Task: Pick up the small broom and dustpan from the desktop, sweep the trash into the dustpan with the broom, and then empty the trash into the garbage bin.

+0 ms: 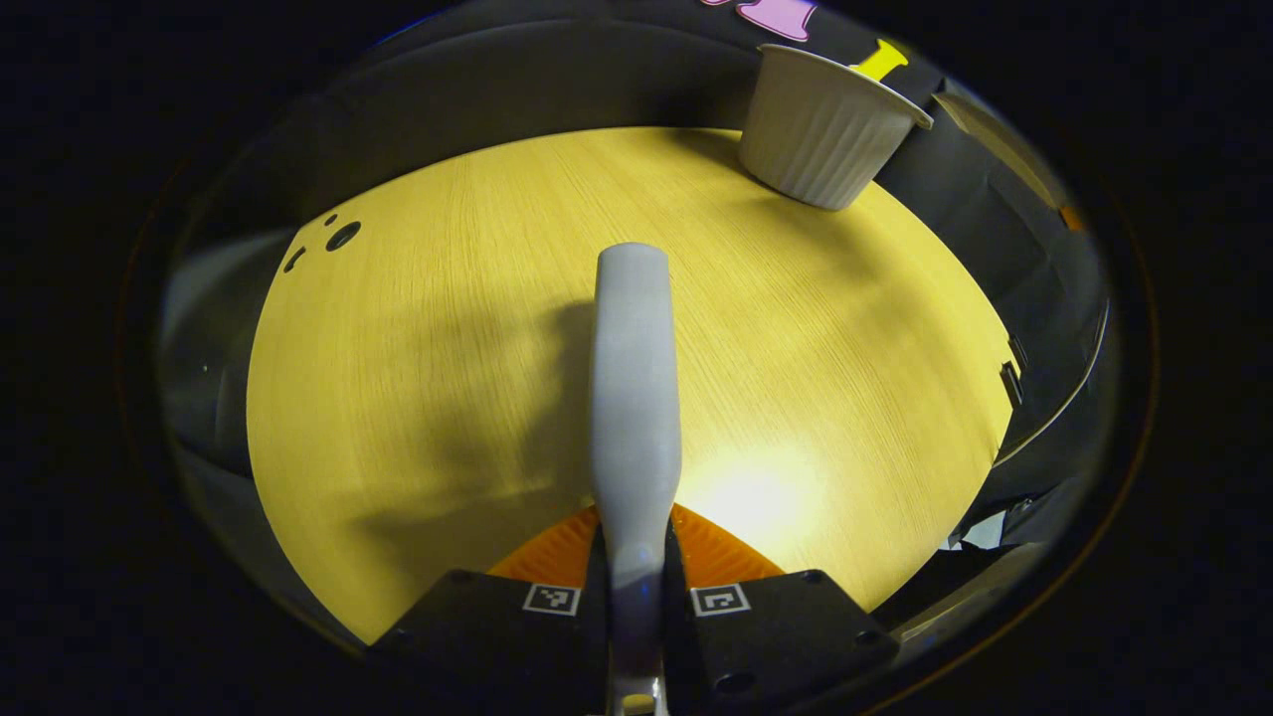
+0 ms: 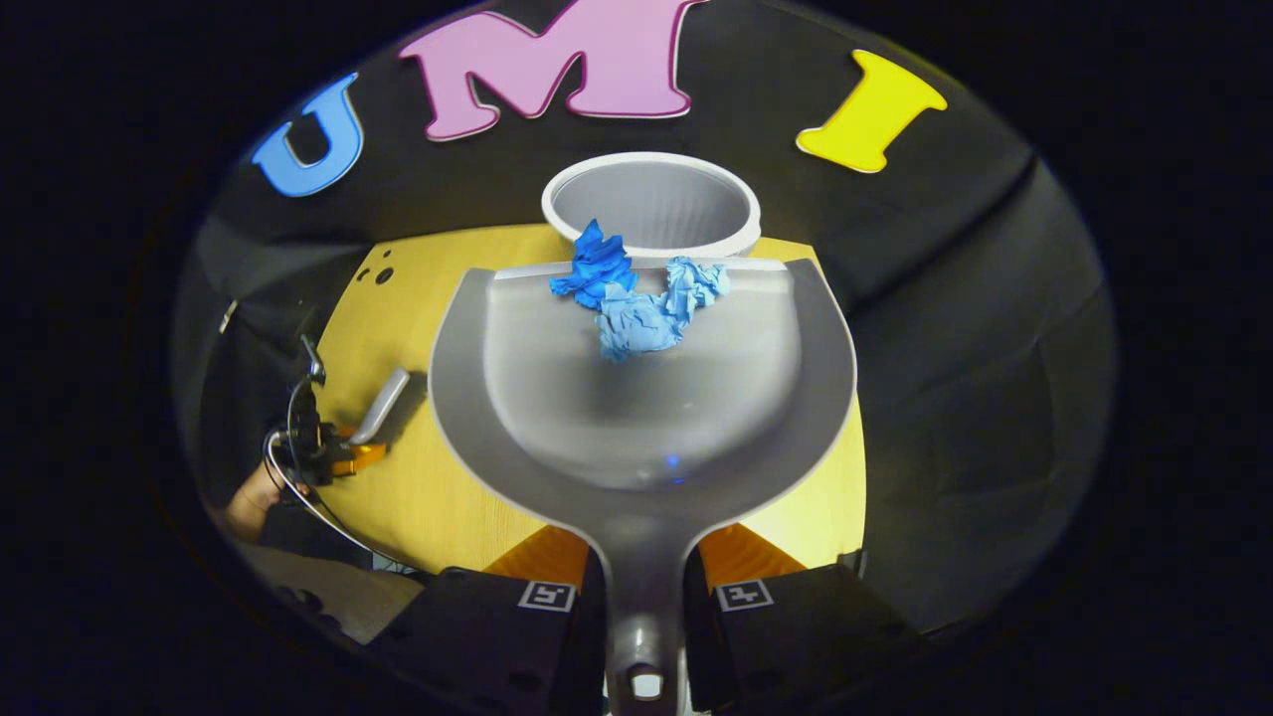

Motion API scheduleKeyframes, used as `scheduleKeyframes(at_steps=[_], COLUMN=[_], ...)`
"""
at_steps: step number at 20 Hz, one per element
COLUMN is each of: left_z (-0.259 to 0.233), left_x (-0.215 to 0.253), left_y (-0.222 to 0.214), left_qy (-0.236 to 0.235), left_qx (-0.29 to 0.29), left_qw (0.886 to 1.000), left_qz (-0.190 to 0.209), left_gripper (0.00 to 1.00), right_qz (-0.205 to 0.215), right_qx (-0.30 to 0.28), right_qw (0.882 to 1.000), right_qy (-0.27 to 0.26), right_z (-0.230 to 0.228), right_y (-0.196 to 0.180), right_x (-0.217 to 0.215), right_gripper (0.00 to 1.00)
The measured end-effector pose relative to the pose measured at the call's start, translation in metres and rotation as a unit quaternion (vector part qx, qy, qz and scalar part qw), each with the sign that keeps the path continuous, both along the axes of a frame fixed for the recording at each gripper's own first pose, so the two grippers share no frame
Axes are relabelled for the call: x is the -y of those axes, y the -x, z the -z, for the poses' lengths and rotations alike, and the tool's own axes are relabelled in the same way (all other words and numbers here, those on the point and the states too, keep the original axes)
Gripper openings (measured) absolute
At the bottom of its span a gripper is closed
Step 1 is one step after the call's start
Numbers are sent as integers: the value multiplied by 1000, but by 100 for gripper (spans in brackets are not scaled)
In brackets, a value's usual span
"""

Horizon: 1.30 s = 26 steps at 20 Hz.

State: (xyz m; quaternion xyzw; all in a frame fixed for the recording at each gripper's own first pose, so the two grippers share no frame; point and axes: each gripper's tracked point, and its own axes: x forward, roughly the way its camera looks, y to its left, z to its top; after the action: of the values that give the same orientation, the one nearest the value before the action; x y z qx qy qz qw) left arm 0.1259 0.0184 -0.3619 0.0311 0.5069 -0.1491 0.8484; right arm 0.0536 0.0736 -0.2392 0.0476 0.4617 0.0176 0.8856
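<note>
Emptying step: right gripper (image 2: 644,607) pinches dustpan (image 2: 641,398) handle, blue trash (image 2: 636,298) at lip beside garbage bin (image 2: 651,204); tip further. Left gripper (image 1: 636,607) pinches broom (image 1: 634,398).

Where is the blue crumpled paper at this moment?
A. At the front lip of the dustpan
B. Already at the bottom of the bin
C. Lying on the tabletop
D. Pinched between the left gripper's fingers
A: the blue paper sits at the dustpan lip, just before the white bin.
</note>
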Motion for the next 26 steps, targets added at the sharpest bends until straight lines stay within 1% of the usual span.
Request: scheduleKeyframes(at_steps=[2, 4, 8, 10, 11, 14, 16, 19, 22, 26], left_z=[2, 3, 6, 9, 9, 12, 12, 15, 14, 14], left_x=[0, -1, -6, -7, -7, -7, -7, -8, -9, -7], left_y=[2, 4, 7, 8, 8, 7, 5, 6, 6, 5], left_qy=[0, 1, 4, 9, 11, 16, 19, 23, 19, 15], left_qx=[2, 2, -2, -4, -7, -5, -2, -6, -5, -8], left_qw=[1000, 1000, 1000, 1000, 1000, 1000, 1000, 1000, 1000, 1000], left_qz=[4, 5, 3, -1, -2, -2, -5, -10, -7, -3], left_gripper=[26, 26, 26, 27, 26, 26, 26, 26, 26, 26], right_qz=[13, 24, 31, 26, 21, 3, -12, -34, -53, -65], right_qx=[-2, -8, -38, -58, -67, -95, -114, -144, -162, -164], right_qw=[1000, 1000, 996, 994, 993, 985, 978, 959, 946, 945], right_qy=[0, 11, 69, 87, 99, 142, 174, 241, 276, 277], right_z=[2, 1, -1, -6, -6, -16, -22, -35, -46, -43], right_y=[0, 2, 4, 5, 6, 8, 8, 17, 13, 9], right_x=[-2, -3, -1, 1, 4, 9, 18, 50, 60, 55], right_gripper=[36, 36, 36, 36, 36, 36, 36, 36, 36, 36])
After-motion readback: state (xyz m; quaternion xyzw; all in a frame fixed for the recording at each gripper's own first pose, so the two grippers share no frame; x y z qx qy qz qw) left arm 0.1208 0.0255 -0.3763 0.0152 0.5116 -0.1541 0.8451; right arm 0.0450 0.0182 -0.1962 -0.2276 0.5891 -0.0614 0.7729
